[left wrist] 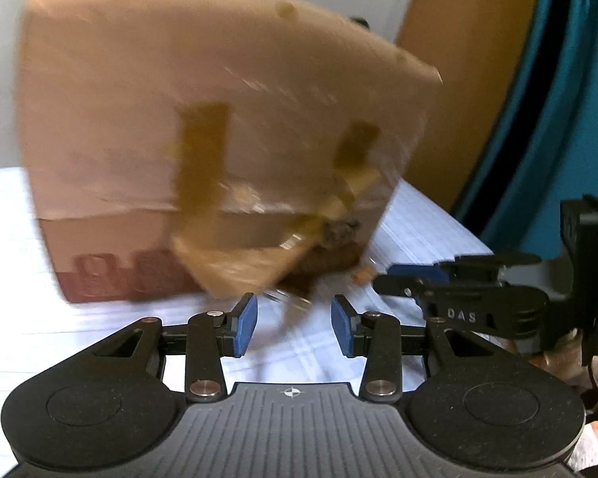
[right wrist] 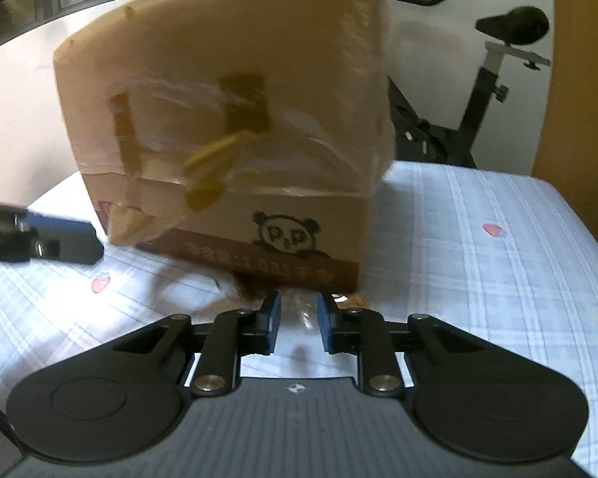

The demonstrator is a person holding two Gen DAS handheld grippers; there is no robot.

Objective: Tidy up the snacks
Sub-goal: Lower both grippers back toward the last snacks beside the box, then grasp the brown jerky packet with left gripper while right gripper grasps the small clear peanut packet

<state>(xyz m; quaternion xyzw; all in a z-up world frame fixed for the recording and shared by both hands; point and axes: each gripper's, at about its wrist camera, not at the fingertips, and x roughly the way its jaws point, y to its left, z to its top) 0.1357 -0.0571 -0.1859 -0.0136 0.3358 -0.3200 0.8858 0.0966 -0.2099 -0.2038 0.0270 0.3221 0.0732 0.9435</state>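
Note:
A large cardboard box [left wrist: 139,99] [right wrist: 299,59] with a panda print stands on the plaid bedsheet [left wrist: 40,318] [right wrist: 478,279]. A crumpled clear plastic bag [left wrist: 283,247] [right wrist: 203,167] holding tan and brown snack pieces hangs blurred in front of the box. A dark brown lump [left wrist: 323,259] [right wrist: 251,286] lies at the box's foot. My left gripper [left wrist: 295,318] has its blue pads well apart, and the bag's blurred lower edge trails between them. My right gripper [right wrist: 299,314] [left wrist: 382,283] stands narrower, with a glint of clear plastic in the gap. I see no pad pressing on anything.
An exercise bike [right wrist: 482,91] stands behind the bed at the right. A wooden panel [left wrist: 458,79] and teal cloth [left wrist: 558,99] rise on the right side. A hand [left wrist: 570,350] grips the right tool. The left gripper's tip [right wrist: 59,239] shows at the left edge.

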